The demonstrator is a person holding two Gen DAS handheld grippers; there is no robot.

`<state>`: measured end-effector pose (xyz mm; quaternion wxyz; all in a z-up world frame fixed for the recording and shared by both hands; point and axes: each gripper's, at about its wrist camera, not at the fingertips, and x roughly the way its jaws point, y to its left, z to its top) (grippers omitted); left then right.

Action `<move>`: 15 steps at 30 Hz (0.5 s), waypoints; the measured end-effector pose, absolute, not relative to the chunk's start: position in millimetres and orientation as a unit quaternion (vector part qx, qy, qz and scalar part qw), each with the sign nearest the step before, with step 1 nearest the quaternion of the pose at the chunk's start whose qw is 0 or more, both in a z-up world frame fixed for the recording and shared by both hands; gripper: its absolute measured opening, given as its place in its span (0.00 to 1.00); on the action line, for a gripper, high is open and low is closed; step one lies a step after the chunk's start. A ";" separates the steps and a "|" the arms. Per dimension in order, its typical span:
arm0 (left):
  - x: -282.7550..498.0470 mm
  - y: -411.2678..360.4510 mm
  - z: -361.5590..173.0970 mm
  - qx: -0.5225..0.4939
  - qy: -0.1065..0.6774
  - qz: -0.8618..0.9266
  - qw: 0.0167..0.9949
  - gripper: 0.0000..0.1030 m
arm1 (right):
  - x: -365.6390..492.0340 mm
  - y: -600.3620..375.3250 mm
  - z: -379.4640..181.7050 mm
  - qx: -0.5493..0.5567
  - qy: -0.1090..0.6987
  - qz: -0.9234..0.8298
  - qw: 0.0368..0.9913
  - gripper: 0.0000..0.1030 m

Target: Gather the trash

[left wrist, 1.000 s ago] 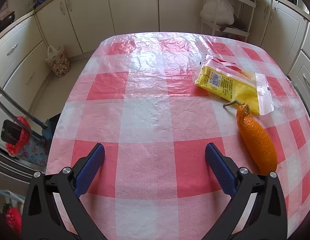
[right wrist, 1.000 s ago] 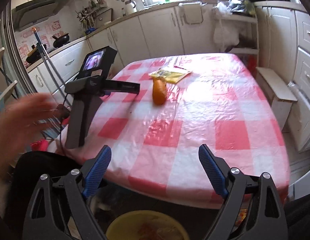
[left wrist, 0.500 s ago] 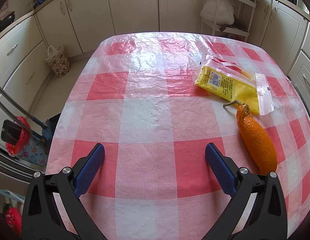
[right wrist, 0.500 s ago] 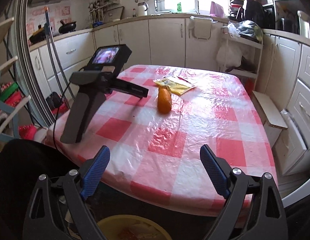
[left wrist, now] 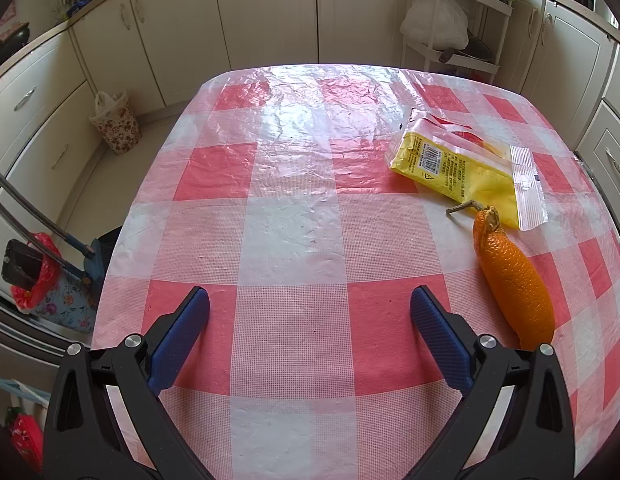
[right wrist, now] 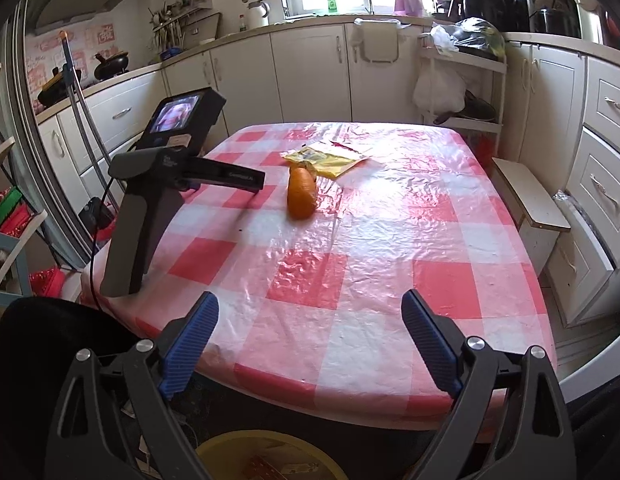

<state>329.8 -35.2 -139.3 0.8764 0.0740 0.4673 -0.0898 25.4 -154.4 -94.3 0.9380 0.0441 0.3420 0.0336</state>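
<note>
Pink-and-white checked plastic covers the table [left wrist: 294, 240], and its crinkled sheen suggests a slippery surface for anything flat lying on it; the trash to be collected looks to be two things, both toward the far right of the cloth in the left wrist view. The yellow wrapper [left wrist: 466, 168] lies flat and torn open, its clear zip strip splayed toward the table's right edge; the orange peel [left wrist: 514, 280], long and stemmed, lies just nearer than the wrapper, its stem end almost touching the wrapper's edge.

The left gripper [left wrist: 310, 308] sits low over the near part of the cloth, its blue pads spread wide with nothing between them; the peel lies just off its right finger, so a small shift to the right would probably bring it into reach. The right gripper [right wrist: 310, 312] hangs off the near edge of the table, fingers likewise parted and empty; below it shows the rim of a yellow bin [right wrist: 266, 456], with scraps inside, which is most likely where the trash belongs. Placed so, the right gripper seems poised between table and bin; no pick-up has begun.
</note>
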 end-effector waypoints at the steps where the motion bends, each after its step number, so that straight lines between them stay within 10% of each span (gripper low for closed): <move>1: 330.0 -35.7 -139.2 0.074 0.467 -0.090 0.876 0.94 | 24.9 -154.4 -93.6 0.045 0.341 0.032 0.938 0.88; 15: 330.0 -35.5 -139.3 0.074 0.467 -0.090 0.876 0.94 | 30.7 -161.8 -78.6 0.058 0.325 -0.005 0.944 0.89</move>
